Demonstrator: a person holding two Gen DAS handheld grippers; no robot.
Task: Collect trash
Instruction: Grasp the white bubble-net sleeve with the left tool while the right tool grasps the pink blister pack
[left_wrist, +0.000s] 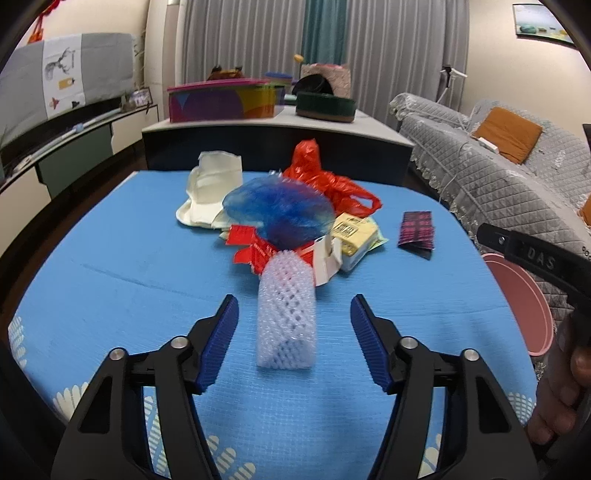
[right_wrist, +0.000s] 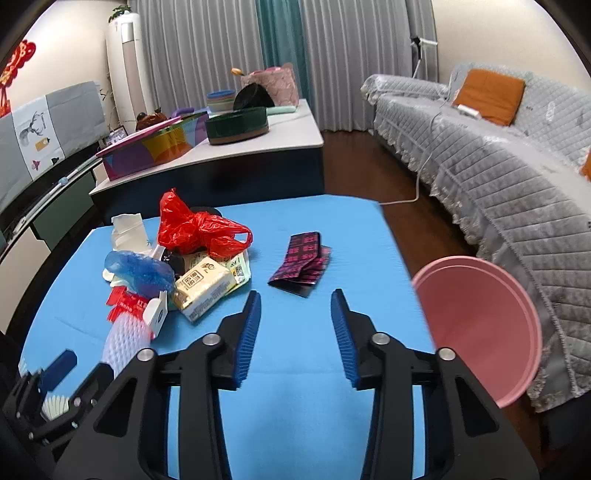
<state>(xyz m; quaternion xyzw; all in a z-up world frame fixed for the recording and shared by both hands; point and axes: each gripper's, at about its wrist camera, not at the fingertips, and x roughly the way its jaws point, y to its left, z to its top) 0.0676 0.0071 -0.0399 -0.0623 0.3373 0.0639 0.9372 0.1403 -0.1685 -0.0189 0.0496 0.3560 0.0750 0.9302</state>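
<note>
A pile of trash lies on the blue mat: a white foam net sleeve, a blue plastic bag, a red plastic bag, a yellow tissue pack, red wrappers and white paper packaging. A dark pink-patterned wrapper lies apart to the right. My left gripper is open, its fingers on either side of the foam sleeve, not touching it. My right gripper is open and empty, just short of the patterned wrapper. The foam sleeve shows at the left in the right wrist view.
A pink bin stands off the mat's right edge, beside a grey covered sofa. A low white table with boxes stands behind the mat. A TV cabinet runs along the left.
</note>
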